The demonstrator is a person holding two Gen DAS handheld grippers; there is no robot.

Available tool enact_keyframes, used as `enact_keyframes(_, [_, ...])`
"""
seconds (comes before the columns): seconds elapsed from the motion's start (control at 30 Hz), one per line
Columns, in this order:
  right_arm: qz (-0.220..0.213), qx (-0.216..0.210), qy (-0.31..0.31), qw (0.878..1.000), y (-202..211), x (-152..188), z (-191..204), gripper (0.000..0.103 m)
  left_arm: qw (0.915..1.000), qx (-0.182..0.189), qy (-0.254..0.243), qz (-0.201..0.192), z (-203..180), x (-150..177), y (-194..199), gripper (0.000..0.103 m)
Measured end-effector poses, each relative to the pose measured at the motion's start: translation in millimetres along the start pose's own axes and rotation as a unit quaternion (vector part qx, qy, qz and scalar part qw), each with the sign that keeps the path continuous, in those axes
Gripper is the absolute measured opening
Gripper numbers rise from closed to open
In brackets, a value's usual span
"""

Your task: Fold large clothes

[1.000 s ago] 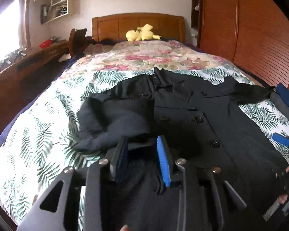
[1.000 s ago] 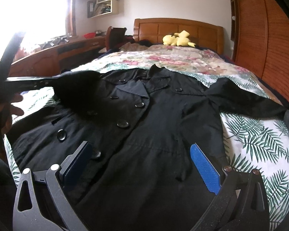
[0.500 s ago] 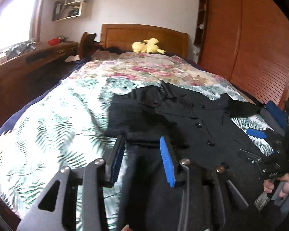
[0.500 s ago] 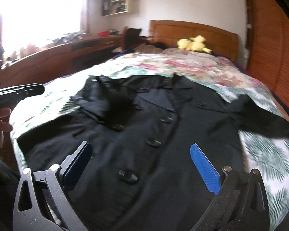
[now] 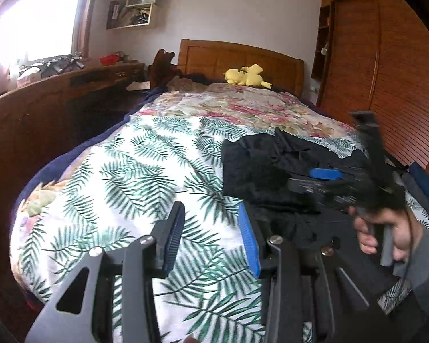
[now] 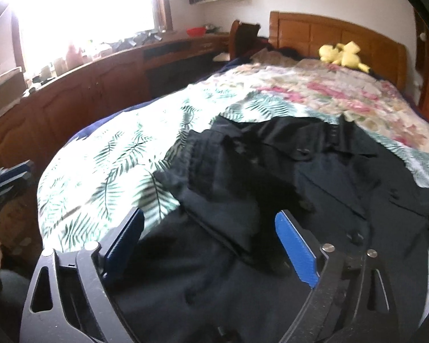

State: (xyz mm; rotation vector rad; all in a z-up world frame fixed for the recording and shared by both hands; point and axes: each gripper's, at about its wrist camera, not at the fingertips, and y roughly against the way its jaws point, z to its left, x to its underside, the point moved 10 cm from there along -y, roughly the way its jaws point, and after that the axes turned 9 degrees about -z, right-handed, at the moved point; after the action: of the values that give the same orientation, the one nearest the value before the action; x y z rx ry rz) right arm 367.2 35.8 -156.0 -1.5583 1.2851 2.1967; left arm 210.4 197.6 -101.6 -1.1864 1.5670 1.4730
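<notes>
A large black buttoned coat (image 6: 286, 188) lies flat on the bed, with its left sleeve folded in over the chest. In the left wrist view the coat (image 5: 260, 168) is to the right. My left gripper (image 5: 210, 234) is open and empty above the leaf-print cover at the coat's left edge. My right gripper (image 6: 211, 243) is open and empty just above the coat's lower front. It also shows in the left wrist view (image 5: 329, 180), held by a hand over the coat.
The bed has a leaf-print cover (image 5: 134, 177) and a floral quilt (image 6: 329, 91) further back. A yellow plush toy (image 5: 247, 75) lies by the wooden headboard. A long wooden desk (image 6: 105, 85) runs along the left. A wooden wardrobe (image 5: 400, 80) stands right.
My left gripper has let go of the sleeve, which now lies folded on the coat, and has drawn left off the coat. My right gripper has swung left across the coat.
</notes>
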Motion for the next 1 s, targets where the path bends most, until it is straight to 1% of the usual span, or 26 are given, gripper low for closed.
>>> enact_keyframes(0.07, [0.011, 0.0, -0.002, 1.0, -20, -6, 3, 0.085, 1.0, 0.002, 0.001, -0.005, 3, -2, 3, 0.037])
enact_keyframes(0.17, [0.027, -0.002, -0.007, 1.0, -47, -11, 8, 0.082, 1.0, -0.001, -0.003, -0.006, 7, 0, 7, 0.037])
enact_keyframes(0.23, [0.035, -0.004, -0.018, 0.999, -57, -11, 7, 0.081, 1.0, -0.001, -0.005, -0.006, 9, 1, 7, 0.037])
enact_keyframes(0.4, [0.058, 0.029, -0.021, 0.998, -82, -10, -6, 0.078, 1.0, 0.001, -0.005, -0.005, 6, 2, 7, 0.037])
enact_keyframes(0.43, [0.062, 0.033, -0.023, 0.997, -85, -10, -10, 0.076, 1.0, 0.002, -0.004, -0.006, 5, 1, 6, 0.037])
enact_keyframes(0.47, [0.067, 0.033, -0.025, 0.997, -89, -9, -14, 0.066, 1.0, 0.002, -0.005, -0.005, 3, 1, 6, 0.037])
enact_keyframes(0.5, [0.072, 0.033, -0.025, 0.997, -91, -9, -15, 0.061, 1.0, 0.002, -0.006, -0.005, 2, 2, 6, 0.037])
enact_keyframes(0.53, [0.076, 0.032, -0.025, 0.996, -92, -8, -17, 0.05, 0.9999, 0.003, -0.009, -0.006, -1, 2, 6, 0.037])
enact_keyframes(0.57, [0.075, 0.018, -0.027, 0.997, -91, -9, -17, 0.028, 0.9999, 0.004, -0.01, -0.006, -2, 2, 5, 0.037])
enact_keyframes(0.63, [0.067, 0.008, -0.021, 0.998, -85, -13, -15, 0.013, 0.9999, 0.005, -0.013, -0.004, -6, 3, 3, 0.037])
enact_keyframes(0.67, [0.054, -0.002, -0.015, 0.998, -77, -16, -13, 0.007, 0.9999, 0.006, -0.013, -0.003, -7, 3, 2, 0.037])
enact_keyframes(0.8, [0.016, -0.01, -0.006, 1.0, -48, -25, -16, 0.004, 0.9998, 0.008, -0.018, 0.003, -18, 5, -4, 0.037])
enact_keyframes(0.93, [-0.028, -0.005, -0.009, 1.0, 0, -32, -34, 0.003, 0.9993, 0.017, -0.033, 0.002, -37, 4, -6, 0.037])
enact_keyframes(1.0, [-0.052, 0.003, -0.013, 0.999, 33, -33, -51, 0.003, 0.999, 0.021, -0.04, 0.0, -48, 3, -7, 0.037])
